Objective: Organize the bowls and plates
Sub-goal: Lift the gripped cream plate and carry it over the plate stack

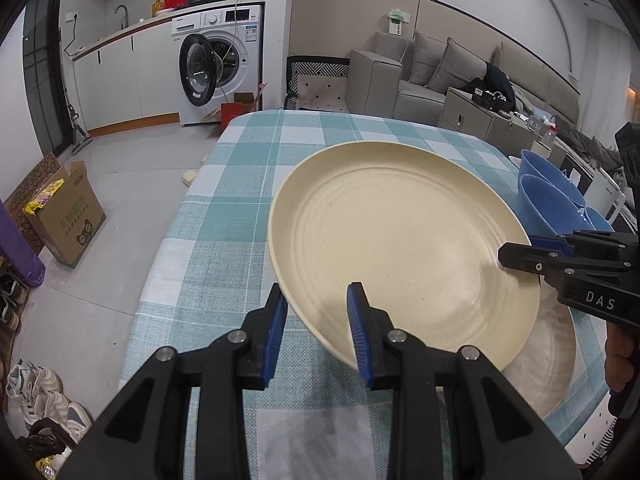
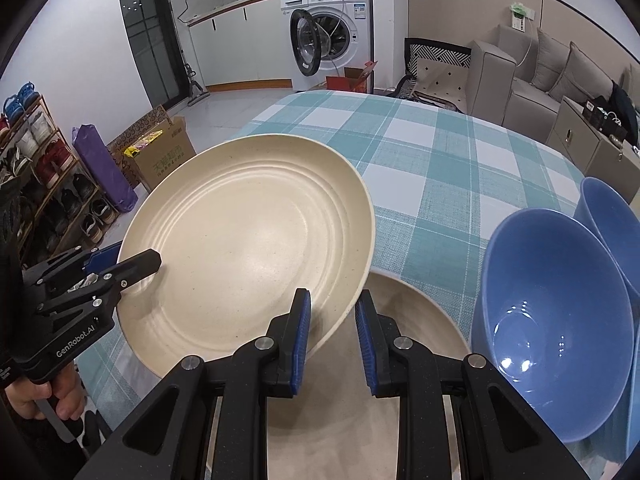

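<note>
Blue bowls (image 2: 556,320) just beside the held cream plate (image 2: 248,248), second plate (image 2: 420,320) underneath.

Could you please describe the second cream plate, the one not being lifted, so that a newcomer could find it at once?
Start at the table with the teal checked cloth. Near its front edge, left of the blue bowls, both tongs hold a cream plate tilted in the air. The one you want is the plate lying flat on the cloth directly beneath it, mostly hidden and gripped by nothing.
</note>
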Tool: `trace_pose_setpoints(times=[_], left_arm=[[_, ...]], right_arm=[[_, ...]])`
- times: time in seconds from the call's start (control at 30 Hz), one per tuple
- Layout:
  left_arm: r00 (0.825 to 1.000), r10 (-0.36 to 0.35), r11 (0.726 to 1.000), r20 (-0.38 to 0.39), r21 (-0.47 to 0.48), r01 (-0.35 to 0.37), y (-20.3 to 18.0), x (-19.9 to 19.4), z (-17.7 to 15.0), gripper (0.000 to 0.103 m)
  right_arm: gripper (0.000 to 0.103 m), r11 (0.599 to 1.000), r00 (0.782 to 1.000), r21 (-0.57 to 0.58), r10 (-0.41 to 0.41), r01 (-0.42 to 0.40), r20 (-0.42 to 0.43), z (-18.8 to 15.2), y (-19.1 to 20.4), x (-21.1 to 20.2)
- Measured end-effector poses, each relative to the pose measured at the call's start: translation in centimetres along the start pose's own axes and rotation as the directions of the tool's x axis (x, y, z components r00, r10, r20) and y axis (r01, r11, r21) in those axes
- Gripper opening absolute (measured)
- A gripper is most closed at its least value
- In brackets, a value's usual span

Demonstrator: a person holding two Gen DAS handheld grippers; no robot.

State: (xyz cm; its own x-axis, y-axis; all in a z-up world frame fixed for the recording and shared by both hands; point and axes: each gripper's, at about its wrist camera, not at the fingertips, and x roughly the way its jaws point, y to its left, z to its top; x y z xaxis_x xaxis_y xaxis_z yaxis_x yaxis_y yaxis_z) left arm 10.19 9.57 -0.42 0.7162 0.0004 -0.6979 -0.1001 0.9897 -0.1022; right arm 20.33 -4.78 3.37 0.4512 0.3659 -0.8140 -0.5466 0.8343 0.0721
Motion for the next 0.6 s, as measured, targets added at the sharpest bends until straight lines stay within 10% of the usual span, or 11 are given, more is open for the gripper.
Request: trace_pose_setpoints(times=[0.6], left_arm=[[1.0,-0.011,0.999,0.013,0.05,0.011,-1.9,-1.1,0.0,0.029]], right_arm=[[0.023,1.0,0.999,0.028,0.0,-0.001,0.035,-1.5,-1.1,-2.7]])
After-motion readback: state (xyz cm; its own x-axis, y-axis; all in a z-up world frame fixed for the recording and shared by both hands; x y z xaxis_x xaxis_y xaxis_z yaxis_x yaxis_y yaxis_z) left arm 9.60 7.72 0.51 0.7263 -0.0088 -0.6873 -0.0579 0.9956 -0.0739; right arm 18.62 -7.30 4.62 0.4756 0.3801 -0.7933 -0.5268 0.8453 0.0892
